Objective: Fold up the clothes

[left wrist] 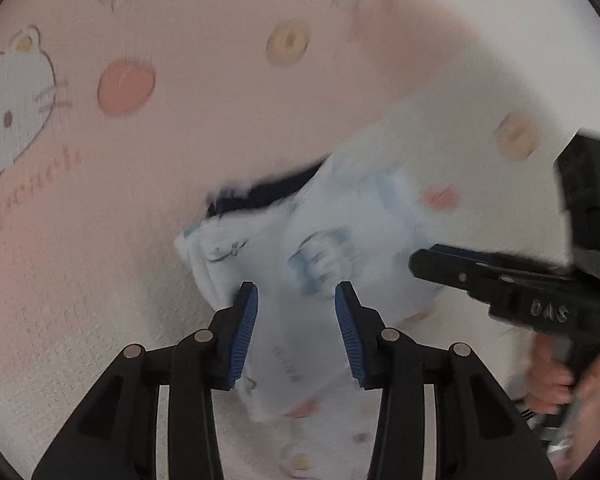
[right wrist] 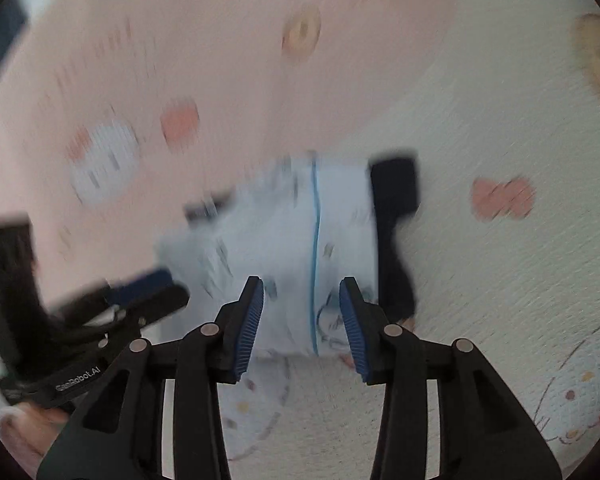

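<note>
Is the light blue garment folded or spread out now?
Folded. The garment lies as a compact bundle on the sheet, with layered edges and dark trim at one side.

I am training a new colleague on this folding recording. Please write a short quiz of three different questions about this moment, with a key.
1. True or false: the left hand-held gripper is shut on the pale blue-and-white garment with dark navy trim.
2. Multiple choice: the garment lies on (A) a bare wooden table, (B) a pink and cream textured cover with cartoon cat prints, (C) a grey metal tray.
3. Fill in: in the right wrist view, a thin ____ stripe runs down the garment, which lies ahead of the right hand-held gripper.

Key: 1 false, both grippers are open and hold nothing; 2 B; 3 blue.
</note>
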Motion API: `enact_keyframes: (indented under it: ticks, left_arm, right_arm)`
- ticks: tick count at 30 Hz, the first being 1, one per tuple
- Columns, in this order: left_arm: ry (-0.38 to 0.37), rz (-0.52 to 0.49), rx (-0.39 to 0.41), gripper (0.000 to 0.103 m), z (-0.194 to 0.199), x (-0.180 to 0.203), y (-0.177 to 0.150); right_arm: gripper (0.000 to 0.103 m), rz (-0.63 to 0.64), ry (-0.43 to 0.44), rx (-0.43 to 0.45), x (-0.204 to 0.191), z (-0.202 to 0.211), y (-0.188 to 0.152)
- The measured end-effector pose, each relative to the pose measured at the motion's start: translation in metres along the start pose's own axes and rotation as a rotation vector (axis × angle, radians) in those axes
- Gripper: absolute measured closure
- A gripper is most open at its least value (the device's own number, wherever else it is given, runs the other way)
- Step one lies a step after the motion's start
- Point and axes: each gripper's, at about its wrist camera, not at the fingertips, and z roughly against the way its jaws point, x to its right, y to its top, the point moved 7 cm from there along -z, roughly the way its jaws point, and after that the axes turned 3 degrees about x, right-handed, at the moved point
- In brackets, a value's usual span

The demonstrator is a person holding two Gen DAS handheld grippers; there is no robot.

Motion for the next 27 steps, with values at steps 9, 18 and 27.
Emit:
enact_keyframes:
  ticks: [9,18,27]
  left_arm:
    - [0.123,0.080,-0.017,0.066,0.056,-0.048,-0.017]
    - [0.362,0.152,0.051,0.046,0.166,-0.108,-0.039]
    - [0.556,0.355,0.170,0.034,0.330,-0.203,-0.102]
  right_arm:
    - [0.063,-0.180,-0.083,0.176,0.054,0.059,0.001]
    - [0.026,0.013,-0.032,0.150,-0.118,0.058,-0.017]
    - [0.008,0.178,0.070,0.119,-0.285,0.088,-0.065]
